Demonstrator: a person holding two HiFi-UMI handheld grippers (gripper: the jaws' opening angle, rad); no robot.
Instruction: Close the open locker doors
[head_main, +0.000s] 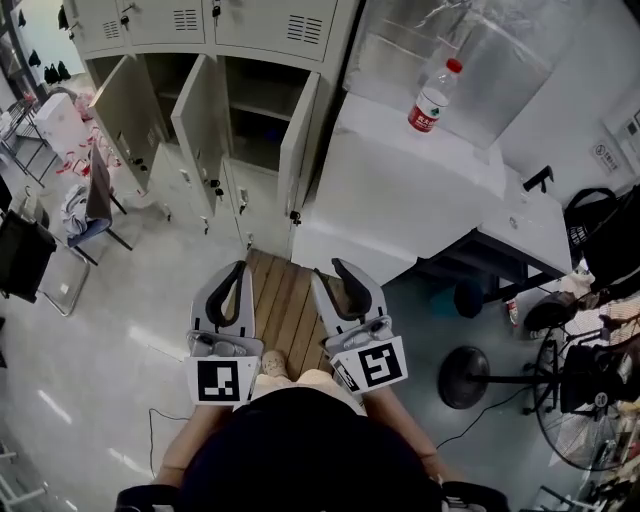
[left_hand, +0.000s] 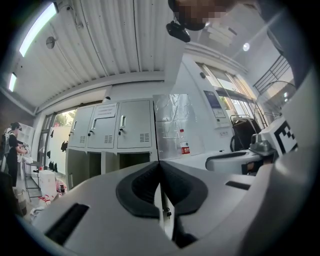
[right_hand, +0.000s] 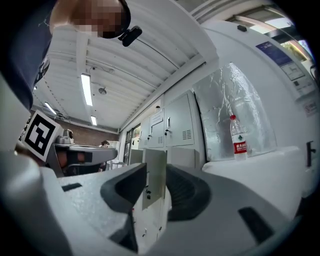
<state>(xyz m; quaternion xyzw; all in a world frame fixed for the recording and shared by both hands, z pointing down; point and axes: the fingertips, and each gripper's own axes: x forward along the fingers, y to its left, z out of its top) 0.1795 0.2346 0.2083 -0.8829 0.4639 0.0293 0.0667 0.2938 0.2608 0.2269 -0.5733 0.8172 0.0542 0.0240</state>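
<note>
The grey lockers (head_main: 215, 60) stand ahead of me, with three doors hanging open in the middle row: a left door (head_main: 128, 105), a middle door (head_main: 197, 125) and a right door (head_main: 298, 140). Both grippers are held low over the floor, well short of the doors and pointing at them. My left gripper (head_main: 238, 266) (left_hand: 159, 164) is shut, its tips touching with nothing in them. My right gripper (head_main: 332, 268) (right_hand: 156, 169) is open and empty. In the right gripper view an open door (right_hand: 155, 187) shows far off through the gap.
A white counter (head_main: 400, 190) juts out right of the lockers, with a water bottle (head_main: 432, 98) on it. A wooden board (head_main: 285, 300) lies on the floor under the grippers. A chair (head_main: 95, 200) stands left; a fan base (head_main: 465, 375) and bags sit right.
</note>
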